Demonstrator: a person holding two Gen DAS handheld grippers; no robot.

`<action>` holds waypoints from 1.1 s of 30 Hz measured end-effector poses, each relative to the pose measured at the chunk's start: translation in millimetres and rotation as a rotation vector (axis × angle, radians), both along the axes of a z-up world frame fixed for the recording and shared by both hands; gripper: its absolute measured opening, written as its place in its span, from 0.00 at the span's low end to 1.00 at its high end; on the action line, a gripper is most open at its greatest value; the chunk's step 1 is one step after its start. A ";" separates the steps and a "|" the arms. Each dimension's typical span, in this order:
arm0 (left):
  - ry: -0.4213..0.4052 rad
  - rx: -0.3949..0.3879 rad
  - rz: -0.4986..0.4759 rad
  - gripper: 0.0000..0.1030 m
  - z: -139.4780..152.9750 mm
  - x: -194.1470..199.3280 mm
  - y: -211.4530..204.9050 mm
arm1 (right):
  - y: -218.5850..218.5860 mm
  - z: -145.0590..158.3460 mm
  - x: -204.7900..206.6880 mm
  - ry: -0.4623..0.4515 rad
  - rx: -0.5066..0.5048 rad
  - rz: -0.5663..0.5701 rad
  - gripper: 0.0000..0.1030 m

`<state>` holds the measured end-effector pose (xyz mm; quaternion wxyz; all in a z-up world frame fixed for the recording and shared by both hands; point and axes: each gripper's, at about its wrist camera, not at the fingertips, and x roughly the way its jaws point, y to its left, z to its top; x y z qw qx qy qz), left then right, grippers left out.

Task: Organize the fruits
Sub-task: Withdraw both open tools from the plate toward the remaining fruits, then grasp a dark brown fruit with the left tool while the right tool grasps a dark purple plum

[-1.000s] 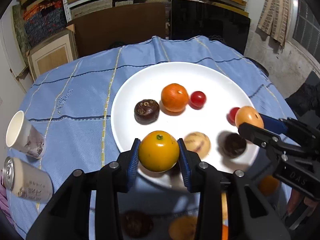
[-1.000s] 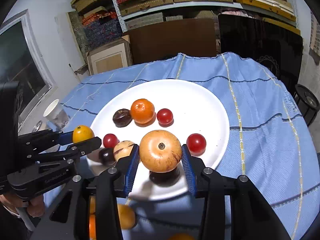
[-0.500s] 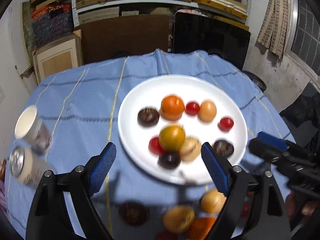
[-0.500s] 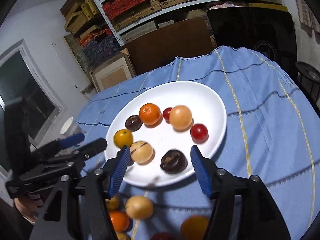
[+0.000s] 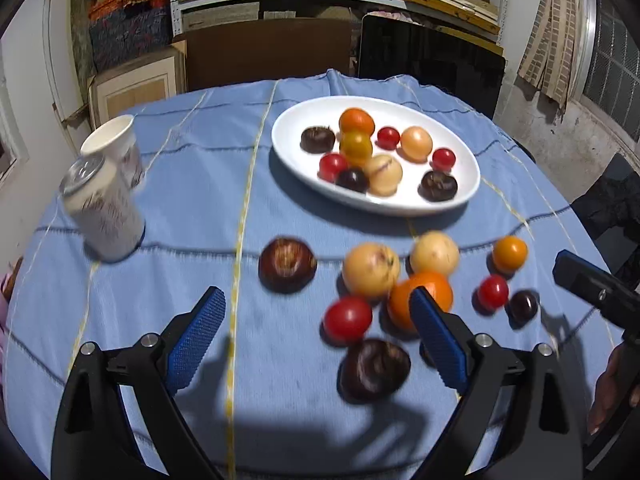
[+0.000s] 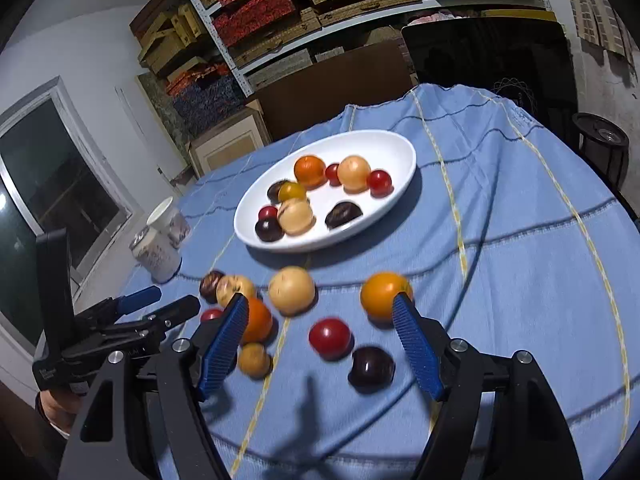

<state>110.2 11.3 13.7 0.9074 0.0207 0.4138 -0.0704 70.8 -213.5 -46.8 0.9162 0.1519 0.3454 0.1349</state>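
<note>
We hold both grippers, left [image 5: 316, 338] and right [image 6: 320, 342], jaws just opened wide and empty, above loose fruit [image 6: 291, 290] near the plate [image 5: 288, 156].

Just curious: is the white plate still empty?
No, the white plate already holds several fruits, among them an orange and small red ones.

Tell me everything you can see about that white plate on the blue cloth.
The white plate is a shallow oval dish, smooth and glossy like ceramic, lying flat on the blue tablecloth beyond the loose fruit. It holds ten small fruits: orange, yellow, pale tan, red and dark brown ones, clustered toward its middle. No hand-held gripper touches it.
</note>
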 end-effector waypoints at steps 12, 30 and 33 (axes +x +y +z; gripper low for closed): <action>0.026 -0.021 -0.044 0.88 -16.8 -17.2 -1.3 | -12.1 -6.1 -22.9 -0.116 0.026 -0.098 0.73; 0.078 0.065 -0.164 0.43 -44.3 -23.8 -38.5 | -2.6 -14.1 -19.3 -0.073 -0.014 -0.044 0.73; 0.096 0.022 -0.154 0.42 -42.1 -21.1 -32.9 | 16.2 -13.0 -20.7 -0.072 -0.160 -0.003 0.73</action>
